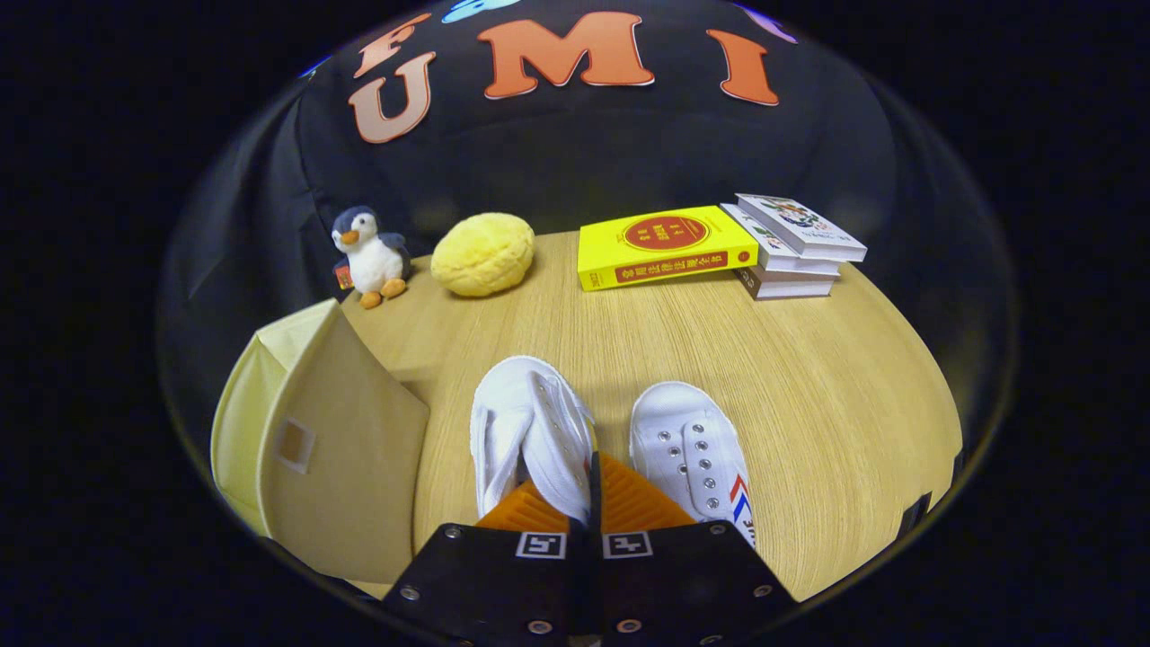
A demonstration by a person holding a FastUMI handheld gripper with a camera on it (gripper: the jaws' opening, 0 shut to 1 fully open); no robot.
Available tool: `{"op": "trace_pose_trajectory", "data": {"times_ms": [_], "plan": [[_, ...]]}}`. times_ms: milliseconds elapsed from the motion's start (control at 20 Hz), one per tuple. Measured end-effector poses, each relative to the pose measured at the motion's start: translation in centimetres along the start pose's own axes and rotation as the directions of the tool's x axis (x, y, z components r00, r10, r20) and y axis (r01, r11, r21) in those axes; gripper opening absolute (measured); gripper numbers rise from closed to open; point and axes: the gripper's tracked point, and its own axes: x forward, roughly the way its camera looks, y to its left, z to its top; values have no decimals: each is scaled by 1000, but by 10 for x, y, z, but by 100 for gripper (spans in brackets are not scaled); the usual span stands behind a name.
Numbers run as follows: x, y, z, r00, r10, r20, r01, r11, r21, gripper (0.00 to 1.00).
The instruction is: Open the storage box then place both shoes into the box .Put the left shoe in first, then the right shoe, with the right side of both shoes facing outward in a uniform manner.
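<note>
Tool (588,503) clamped on the left shoe's (530,431) side wall, fingers nearly together. Right shoe (692,454) sits just beside it, near the surface's (809,359) front edge. Storage box (332,440) at the left edge. Looks like step: left shoe transfer. Next: carry it leftward into the box, right side outward.

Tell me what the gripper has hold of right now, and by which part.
The gripper is shut on the left white shoe, pinching a thin edge of its upper, by the eyelet side of the opening. The right white shoe lies free beside it.
</note>
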Motion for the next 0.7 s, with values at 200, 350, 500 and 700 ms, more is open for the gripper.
{"op": "trace_pose_trajectory", "data": {"times_ms": [200,350,500,700], "plan": [[-35,29,49,998,37,57,-38,999,18,0],[-58,61,78,993,79,83,-82,996,32,0],[-77,107,94,986,145,85,-148,989,23,0],[-86,173,88,973,224,53,-224,975,-14,1]]}}
